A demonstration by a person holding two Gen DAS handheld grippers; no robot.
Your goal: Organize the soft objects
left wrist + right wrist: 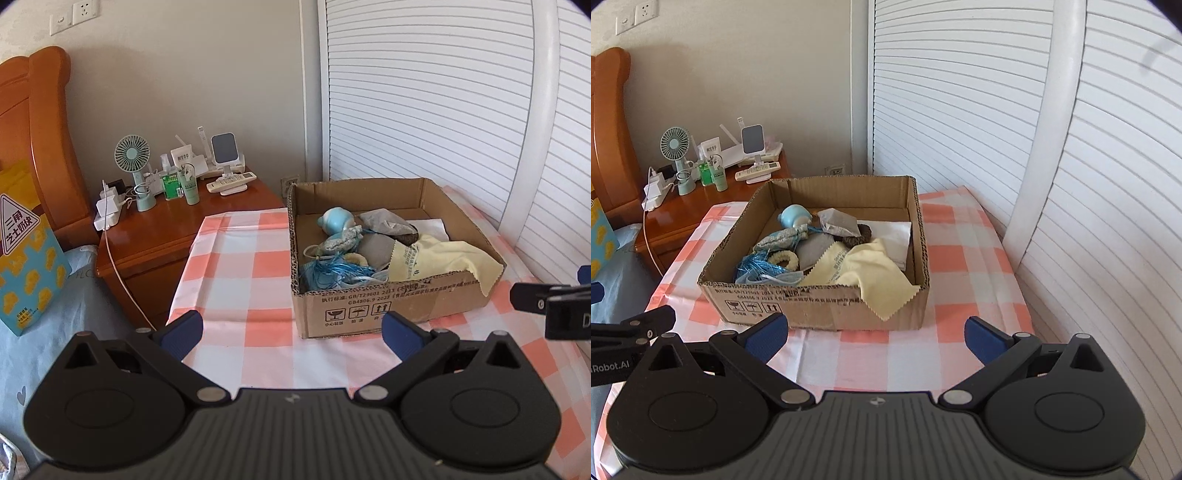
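Observation:
A shallow cardboard box stands on the pink-and-white checked cloth. Inside lie a pale yellow cloth draped over the front wall, a light blue plush toy, grey pouches, blue string and a white folded cloth. My left gripper hovers open before the box's front left corner, nothing between its fingers. My right gripper is open in front of the box, empty.
A wooden nightstand at the left carries a small fan, bottles, a charger and a phone stand. White louvered doors rise behind the table. A bed with a yellow-blue package lies far left.

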